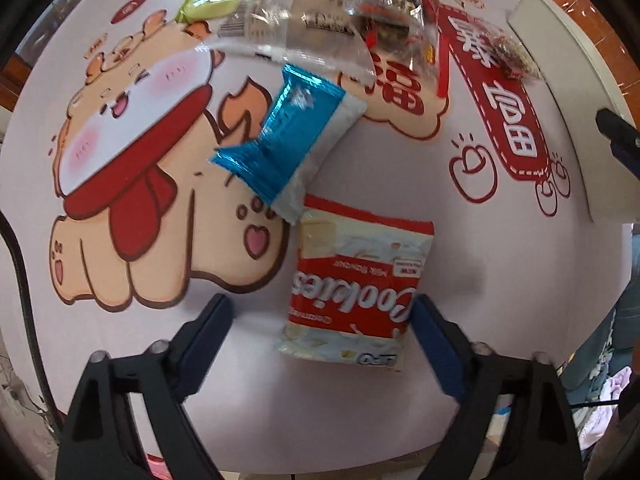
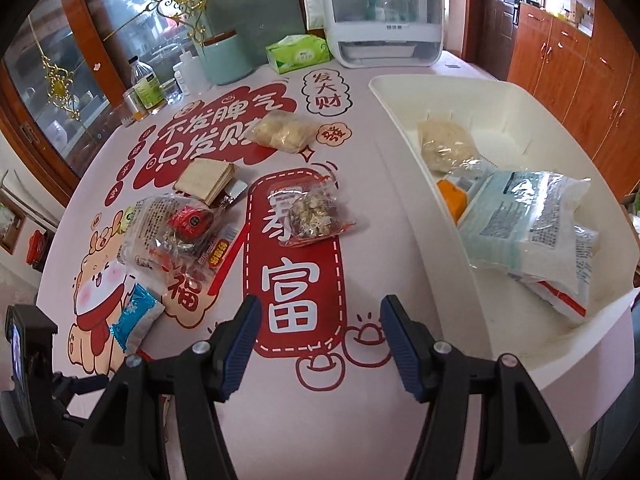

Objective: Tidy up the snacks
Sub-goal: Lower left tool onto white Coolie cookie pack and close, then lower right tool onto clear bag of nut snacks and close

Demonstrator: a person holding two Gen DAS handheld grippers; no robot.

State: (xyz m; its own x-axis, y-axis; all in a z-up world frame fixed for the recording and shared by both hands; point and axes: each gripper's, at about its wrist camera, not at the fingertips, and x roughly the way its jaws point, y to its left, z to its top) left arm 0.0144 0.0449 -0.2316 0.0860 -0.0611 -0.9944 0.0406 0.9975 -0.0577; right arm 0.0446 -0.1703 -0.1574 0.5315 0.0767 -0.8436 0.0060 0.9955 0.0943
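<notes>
My left gripper (image 1: 320,320) is open above the table, its jaws on either side of the near end of a red and white cookies packet (image 1: 356,284). A blue foil packet (image 1: 288,140) lies just beyond it, also seen in the right wrist view (image 2: 136,316). A clear bag with red snacks (image 1: 320,12) lies farther off; it shows in the right wrist view (image 2: 172,232). My right gripper (image 2: 320,340) is open and empty over the printed tablecloth. The white bin (image 2: 532,360) on the right holds several packets, with a pale blue bag (image 2: 524,220) on top.
A nut packet (image 2: 316,216), a wafer pack (image 2: 208,180) and a bag of pale balls (image 2: 284,132) lie on the table. A tissue pack (image 2: 298,52), a teal canister (image 2: 226,58), bottles (image 2: 146,84) and a white appliance (image 2: 380,12) stand at the back.
</notes>
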